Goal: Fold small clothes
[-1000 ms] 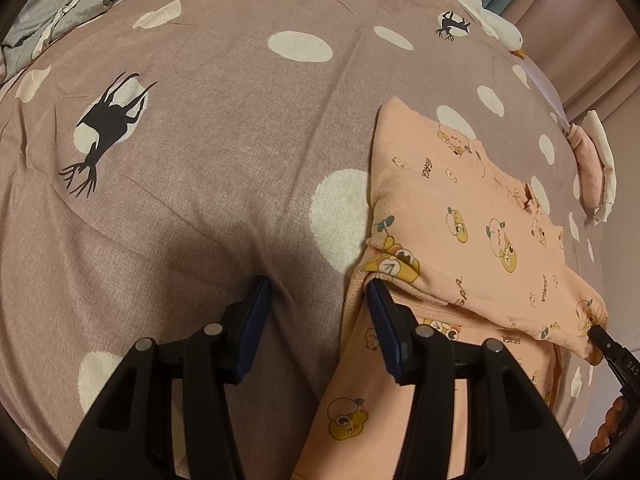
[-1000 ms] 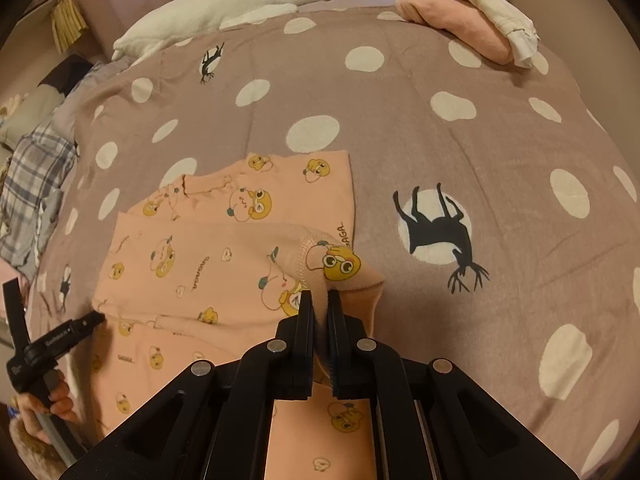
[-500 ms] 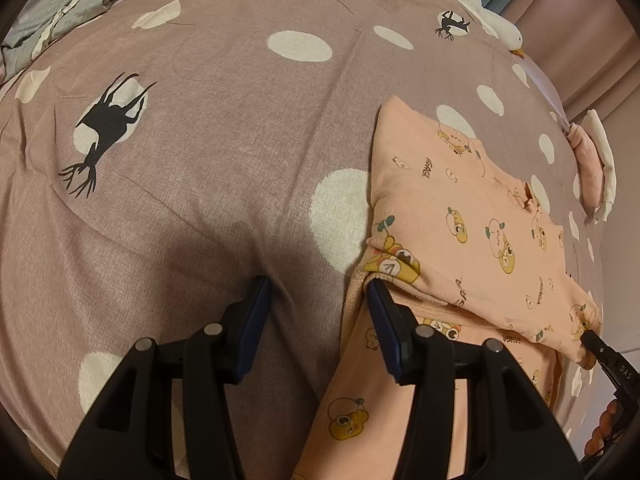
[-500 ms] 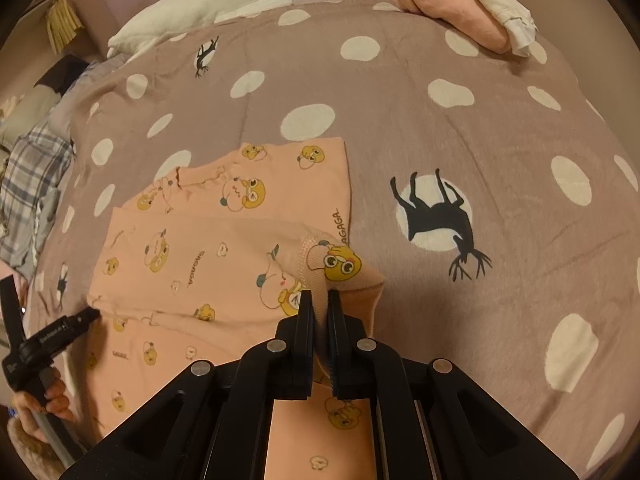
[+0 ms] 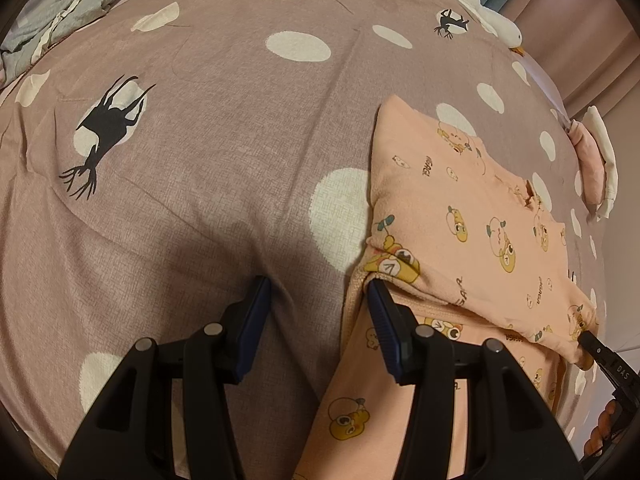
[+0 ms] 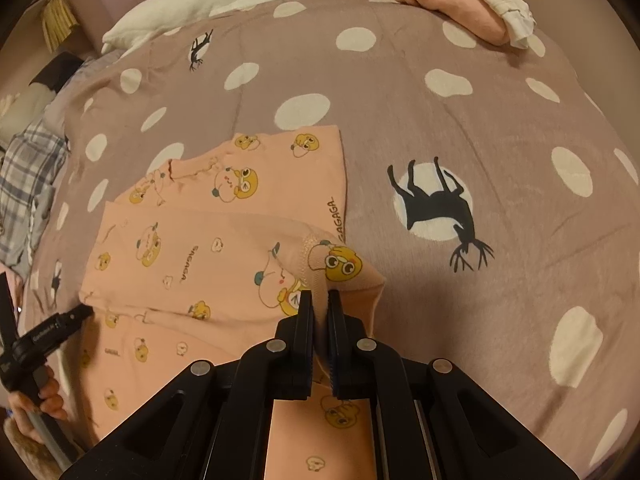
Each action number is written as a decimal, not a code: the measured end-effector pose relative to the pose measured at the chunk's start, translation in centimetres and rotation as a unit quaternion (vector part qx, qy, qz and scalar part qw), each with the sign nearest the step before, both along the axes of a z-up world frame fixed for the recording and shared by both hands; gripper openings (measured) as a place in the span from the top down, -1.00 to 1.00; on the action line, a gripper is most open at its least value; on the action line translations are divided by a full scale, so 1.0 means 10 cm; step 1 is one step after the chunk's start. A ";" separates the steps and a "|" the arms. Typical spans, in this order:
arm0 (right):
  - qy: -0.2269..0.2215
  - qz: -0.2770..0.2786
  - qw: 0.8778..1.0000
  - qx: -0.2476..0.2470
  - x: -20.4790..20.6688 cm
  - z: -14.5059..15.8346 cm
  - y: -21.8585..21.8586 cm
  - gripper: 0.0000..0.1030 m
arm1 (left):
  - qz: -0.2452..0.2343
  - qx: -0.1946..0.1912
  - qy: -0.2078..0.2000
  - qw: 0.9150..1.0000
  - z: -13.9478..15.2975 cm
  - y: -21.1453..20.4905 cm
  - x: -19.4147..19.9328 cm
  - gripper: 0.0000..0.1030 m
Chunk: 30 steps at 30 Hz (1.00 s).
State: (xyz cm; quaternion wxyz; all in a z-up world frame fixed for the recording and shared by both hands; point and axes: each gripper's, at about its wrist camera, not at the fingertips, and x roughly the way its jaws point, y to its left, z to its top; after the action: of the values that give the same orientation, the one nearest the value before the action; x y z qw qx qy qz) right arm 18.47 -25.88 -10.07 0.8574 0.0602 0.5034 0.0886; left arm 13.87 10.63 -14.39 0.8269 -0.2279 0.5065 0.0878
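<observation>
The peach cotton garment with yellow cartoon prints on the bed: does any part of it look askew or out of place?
Yes. The peach cotton garment with yellow cartoon prints lies mostly flat, but its near right corner is bunched and lifted, pinched between the shut right tongs. The open left tongs straddle its opposite edge without gripping.

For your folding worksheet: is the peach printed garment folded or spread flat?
Partly folded: the peach garment has one layer doubled over another, its corner pinched in the right gripper.
</observation>
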 end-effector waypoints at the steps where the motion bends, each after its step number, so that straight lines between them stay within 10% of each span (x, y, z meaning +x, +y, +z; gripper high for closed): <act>1: 0.000 0.000 1.000 0.000 0.00 -0.01 0.00 0.87 | 0.000 0.001 0.000 1.000 0.00 0.00 0.00 -0.01; 30: 0.012 -0.006 1.000 -0.013 0.01 -0.14 -0.01 0.87 | -0.003 0.014 0.004 1.000 0.00 -0.03 0.02 -0.01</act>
State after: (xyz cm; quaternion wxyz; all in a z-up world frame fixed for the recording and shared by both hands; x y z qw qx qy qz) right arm 18.56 -25.93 -11.47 0.8526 0.0534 0.5142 0.0761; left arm 14.03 10.37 -14.41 0.8282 -0.2139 0.5094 0.0934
